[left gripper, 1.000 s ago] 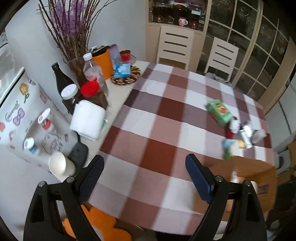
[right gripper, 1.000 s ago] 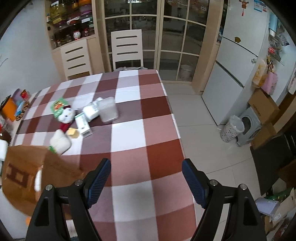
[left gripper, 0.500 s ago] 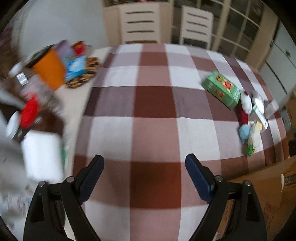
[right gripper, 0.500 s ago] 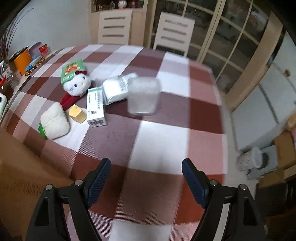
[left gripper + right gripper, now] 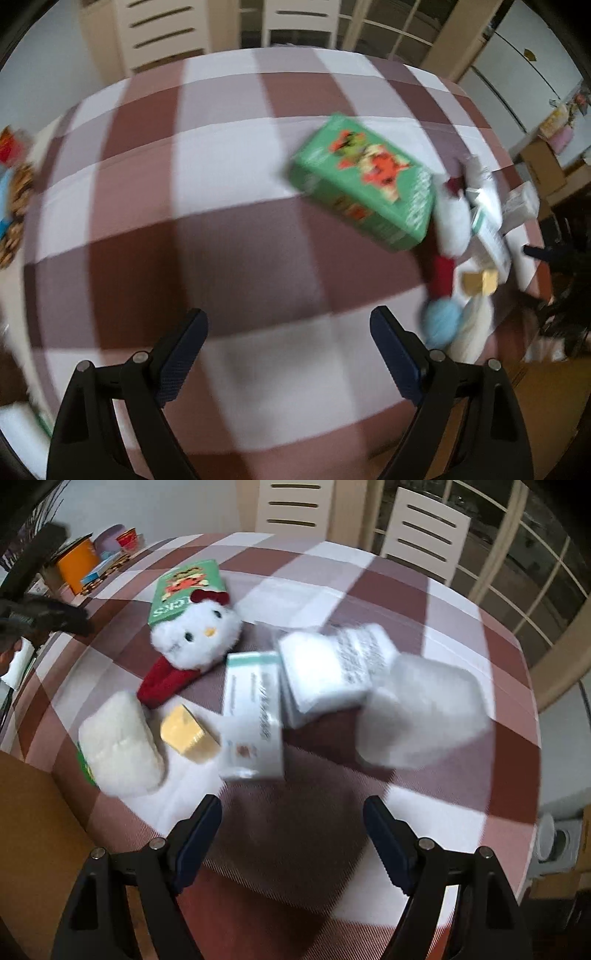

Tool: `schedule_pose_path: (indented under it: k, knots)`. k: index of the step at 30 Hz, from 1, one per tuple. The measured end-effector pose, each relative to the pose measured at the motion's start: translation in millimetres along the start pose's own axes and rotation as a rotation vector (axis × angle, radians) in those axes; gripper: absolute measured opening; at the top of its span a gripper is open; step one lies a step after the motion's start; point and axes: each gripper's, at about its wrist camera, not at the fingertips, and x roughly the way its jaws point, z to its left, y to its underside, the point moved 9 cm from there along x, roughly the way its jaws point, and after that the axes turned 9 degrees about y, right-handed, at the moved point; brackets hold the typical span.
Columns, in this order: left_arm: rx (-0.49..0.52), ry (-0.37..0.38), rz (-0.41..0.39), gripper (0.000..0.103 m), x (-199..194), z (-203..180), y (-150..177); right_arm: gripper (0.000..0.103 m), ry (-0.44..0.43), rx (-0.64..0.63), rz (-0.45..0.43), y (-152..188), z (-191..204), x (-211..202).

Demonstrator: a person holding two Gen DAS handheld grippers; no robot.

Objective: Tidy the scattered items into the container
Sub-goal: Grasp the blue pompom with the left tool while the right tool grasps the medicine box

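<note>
Scattered items lie on a checked tablecloth. In the right wrist view: a green box, a white cat plush with a red bow, a white-teal carton, a white packet, a clear plastic tub, a yellow block and a white sponge. A cardboard box stands at lower left. My right gripper is open and empty, just short of the carton. In the left wrist view my left gripper is open and empty; the green box lies ahead to the right.
Two white chairs stand beyond the far table edge. An orange cup and small dishes sit at the far left corner. The table edge drops to the floor on the right, where a small bin stands.
Both grippers have moved in toward the cluster of items, which now looks much larger. The left view has swung right, away from the bottles. Both stay open.
</note>
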Motion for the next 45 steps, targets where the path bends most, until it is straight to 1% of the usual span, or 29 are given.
schedule_pose_path:
  k: [2,4,6,8,9,10,11,14,21,22,23,24,25,27,30,32,36,37,40,42,45]
  knots:
    - [0.017,0.033,0.024,0.091,12.6,-14.7,-11.5,0.081,-0.025,0.007,-0.003,-6.9,5.9,5.0]
    - [0.066,0.068,0.064,0.091,25.1,-31.5,-16.1,0.081,-0.038,0.015,-0.004,-12.3,8.4,9.8]
    - [0.155,0.081,0.122,0.091,38.1,-48.5,-13.2,0.081,-0.045,0.019,-0.005,-14.4,11.5,12.6]
    - [0.263,0.087,0.177,0.090,49.2,-65.3,-3.4,0.081,-0.047,0.020,-0.002,-16.3,13.8,16.4]
    - [0.300,0.100,0.196,0.090,52.4,-72.4,2.0,0.081,-0.050,0.022,-0.001,-16.7,14.0,17.5]
    - [0.327,0.130,0.215,0.090,54.7,-81.2,8.0,0.081,-0.051,0.027,0.001,-16.8,13.8,18.6]
    - [0.344,0.170,0.230,0.090,56.0,-90.7,13.4,0.081,-0.051,0.031,0.002,-16.3,13.2,19.3]
    - [0.372,0.253,0.252,0.091,57.4,-116.0,20.2,0.081,-0.053,0.034,0.011,-13.1,11.1,21.9]
    - [0.410,0.373,0.315,0.091,56.7,-152.6,22.3,0.081,-0.046,0.027,0.029,-11.6,4.8,28.8]
    - [0.428,0.369,0.322,0.091,57.3,-155.0,24.6,0.081,-0.044,0.027,0.031,-11.8,3.6,29.4]
    - [0.445,0.343,0.329,0.092,60.9,-154.9,26.3,0.081,-0.043,0.030,0.030,-12.2,2.7,29.9]
    - [0.446,0.327,0.331,0.097,64.4,-153.9,26.3,0.081,-0.043,0.031,0.029,-11.9,2.4,29.5]
    - [0.434,0.327,0.324,0.098,64.6,-152.5,32.5,0.081,-0.043,0.033,0.029,-12.2,2.4,29.4]
    - [0.401,0.319,0.283,0.098,63.9,-147.6,27.4,0.081,-0.049,0.030,0.029,-13.2,3.7,28.9]
    - [0.385,0.273,0.237,0.098,63.1,-134.8,17.8,0.081,-0.049,0.019,0.021,-14.7,5.8,28.0]
    - [0.365,0.223,0.221,0.096,64.9,-119.1,14.2,0.081,-0.045,0.023,0.015,-16.3,4.5,27.7]
    - [0.349,0.154,0.220,0.095,70.2,-92.4,14.5,0.081,-0.055,0.039,0.013,-19.3,2.0,27.4]
    - [0.359,0.146,0.212,0.095,70.6,-90.4,14.9,0.081,-0.054,0.037,0.012,-19.9,2.0,27.0]
    - [0.439,0.097,0.202,0.095,74.2,-96.1,19.4,0.081,-0.053,0.013,0.012,-21.1,3.3,27.8]
    - [0.516,0.049,0.195,0.095,80.4,-106.1,23.2,0.081,-0.053,0.007,0.023,-20.1,5.7,30.3]
    - [0.614,0.004,0.166,0.096,87.0,-119.7,26.0,0.081,-0.042,-0.012,0.018,-21.1,9.3,31.8]
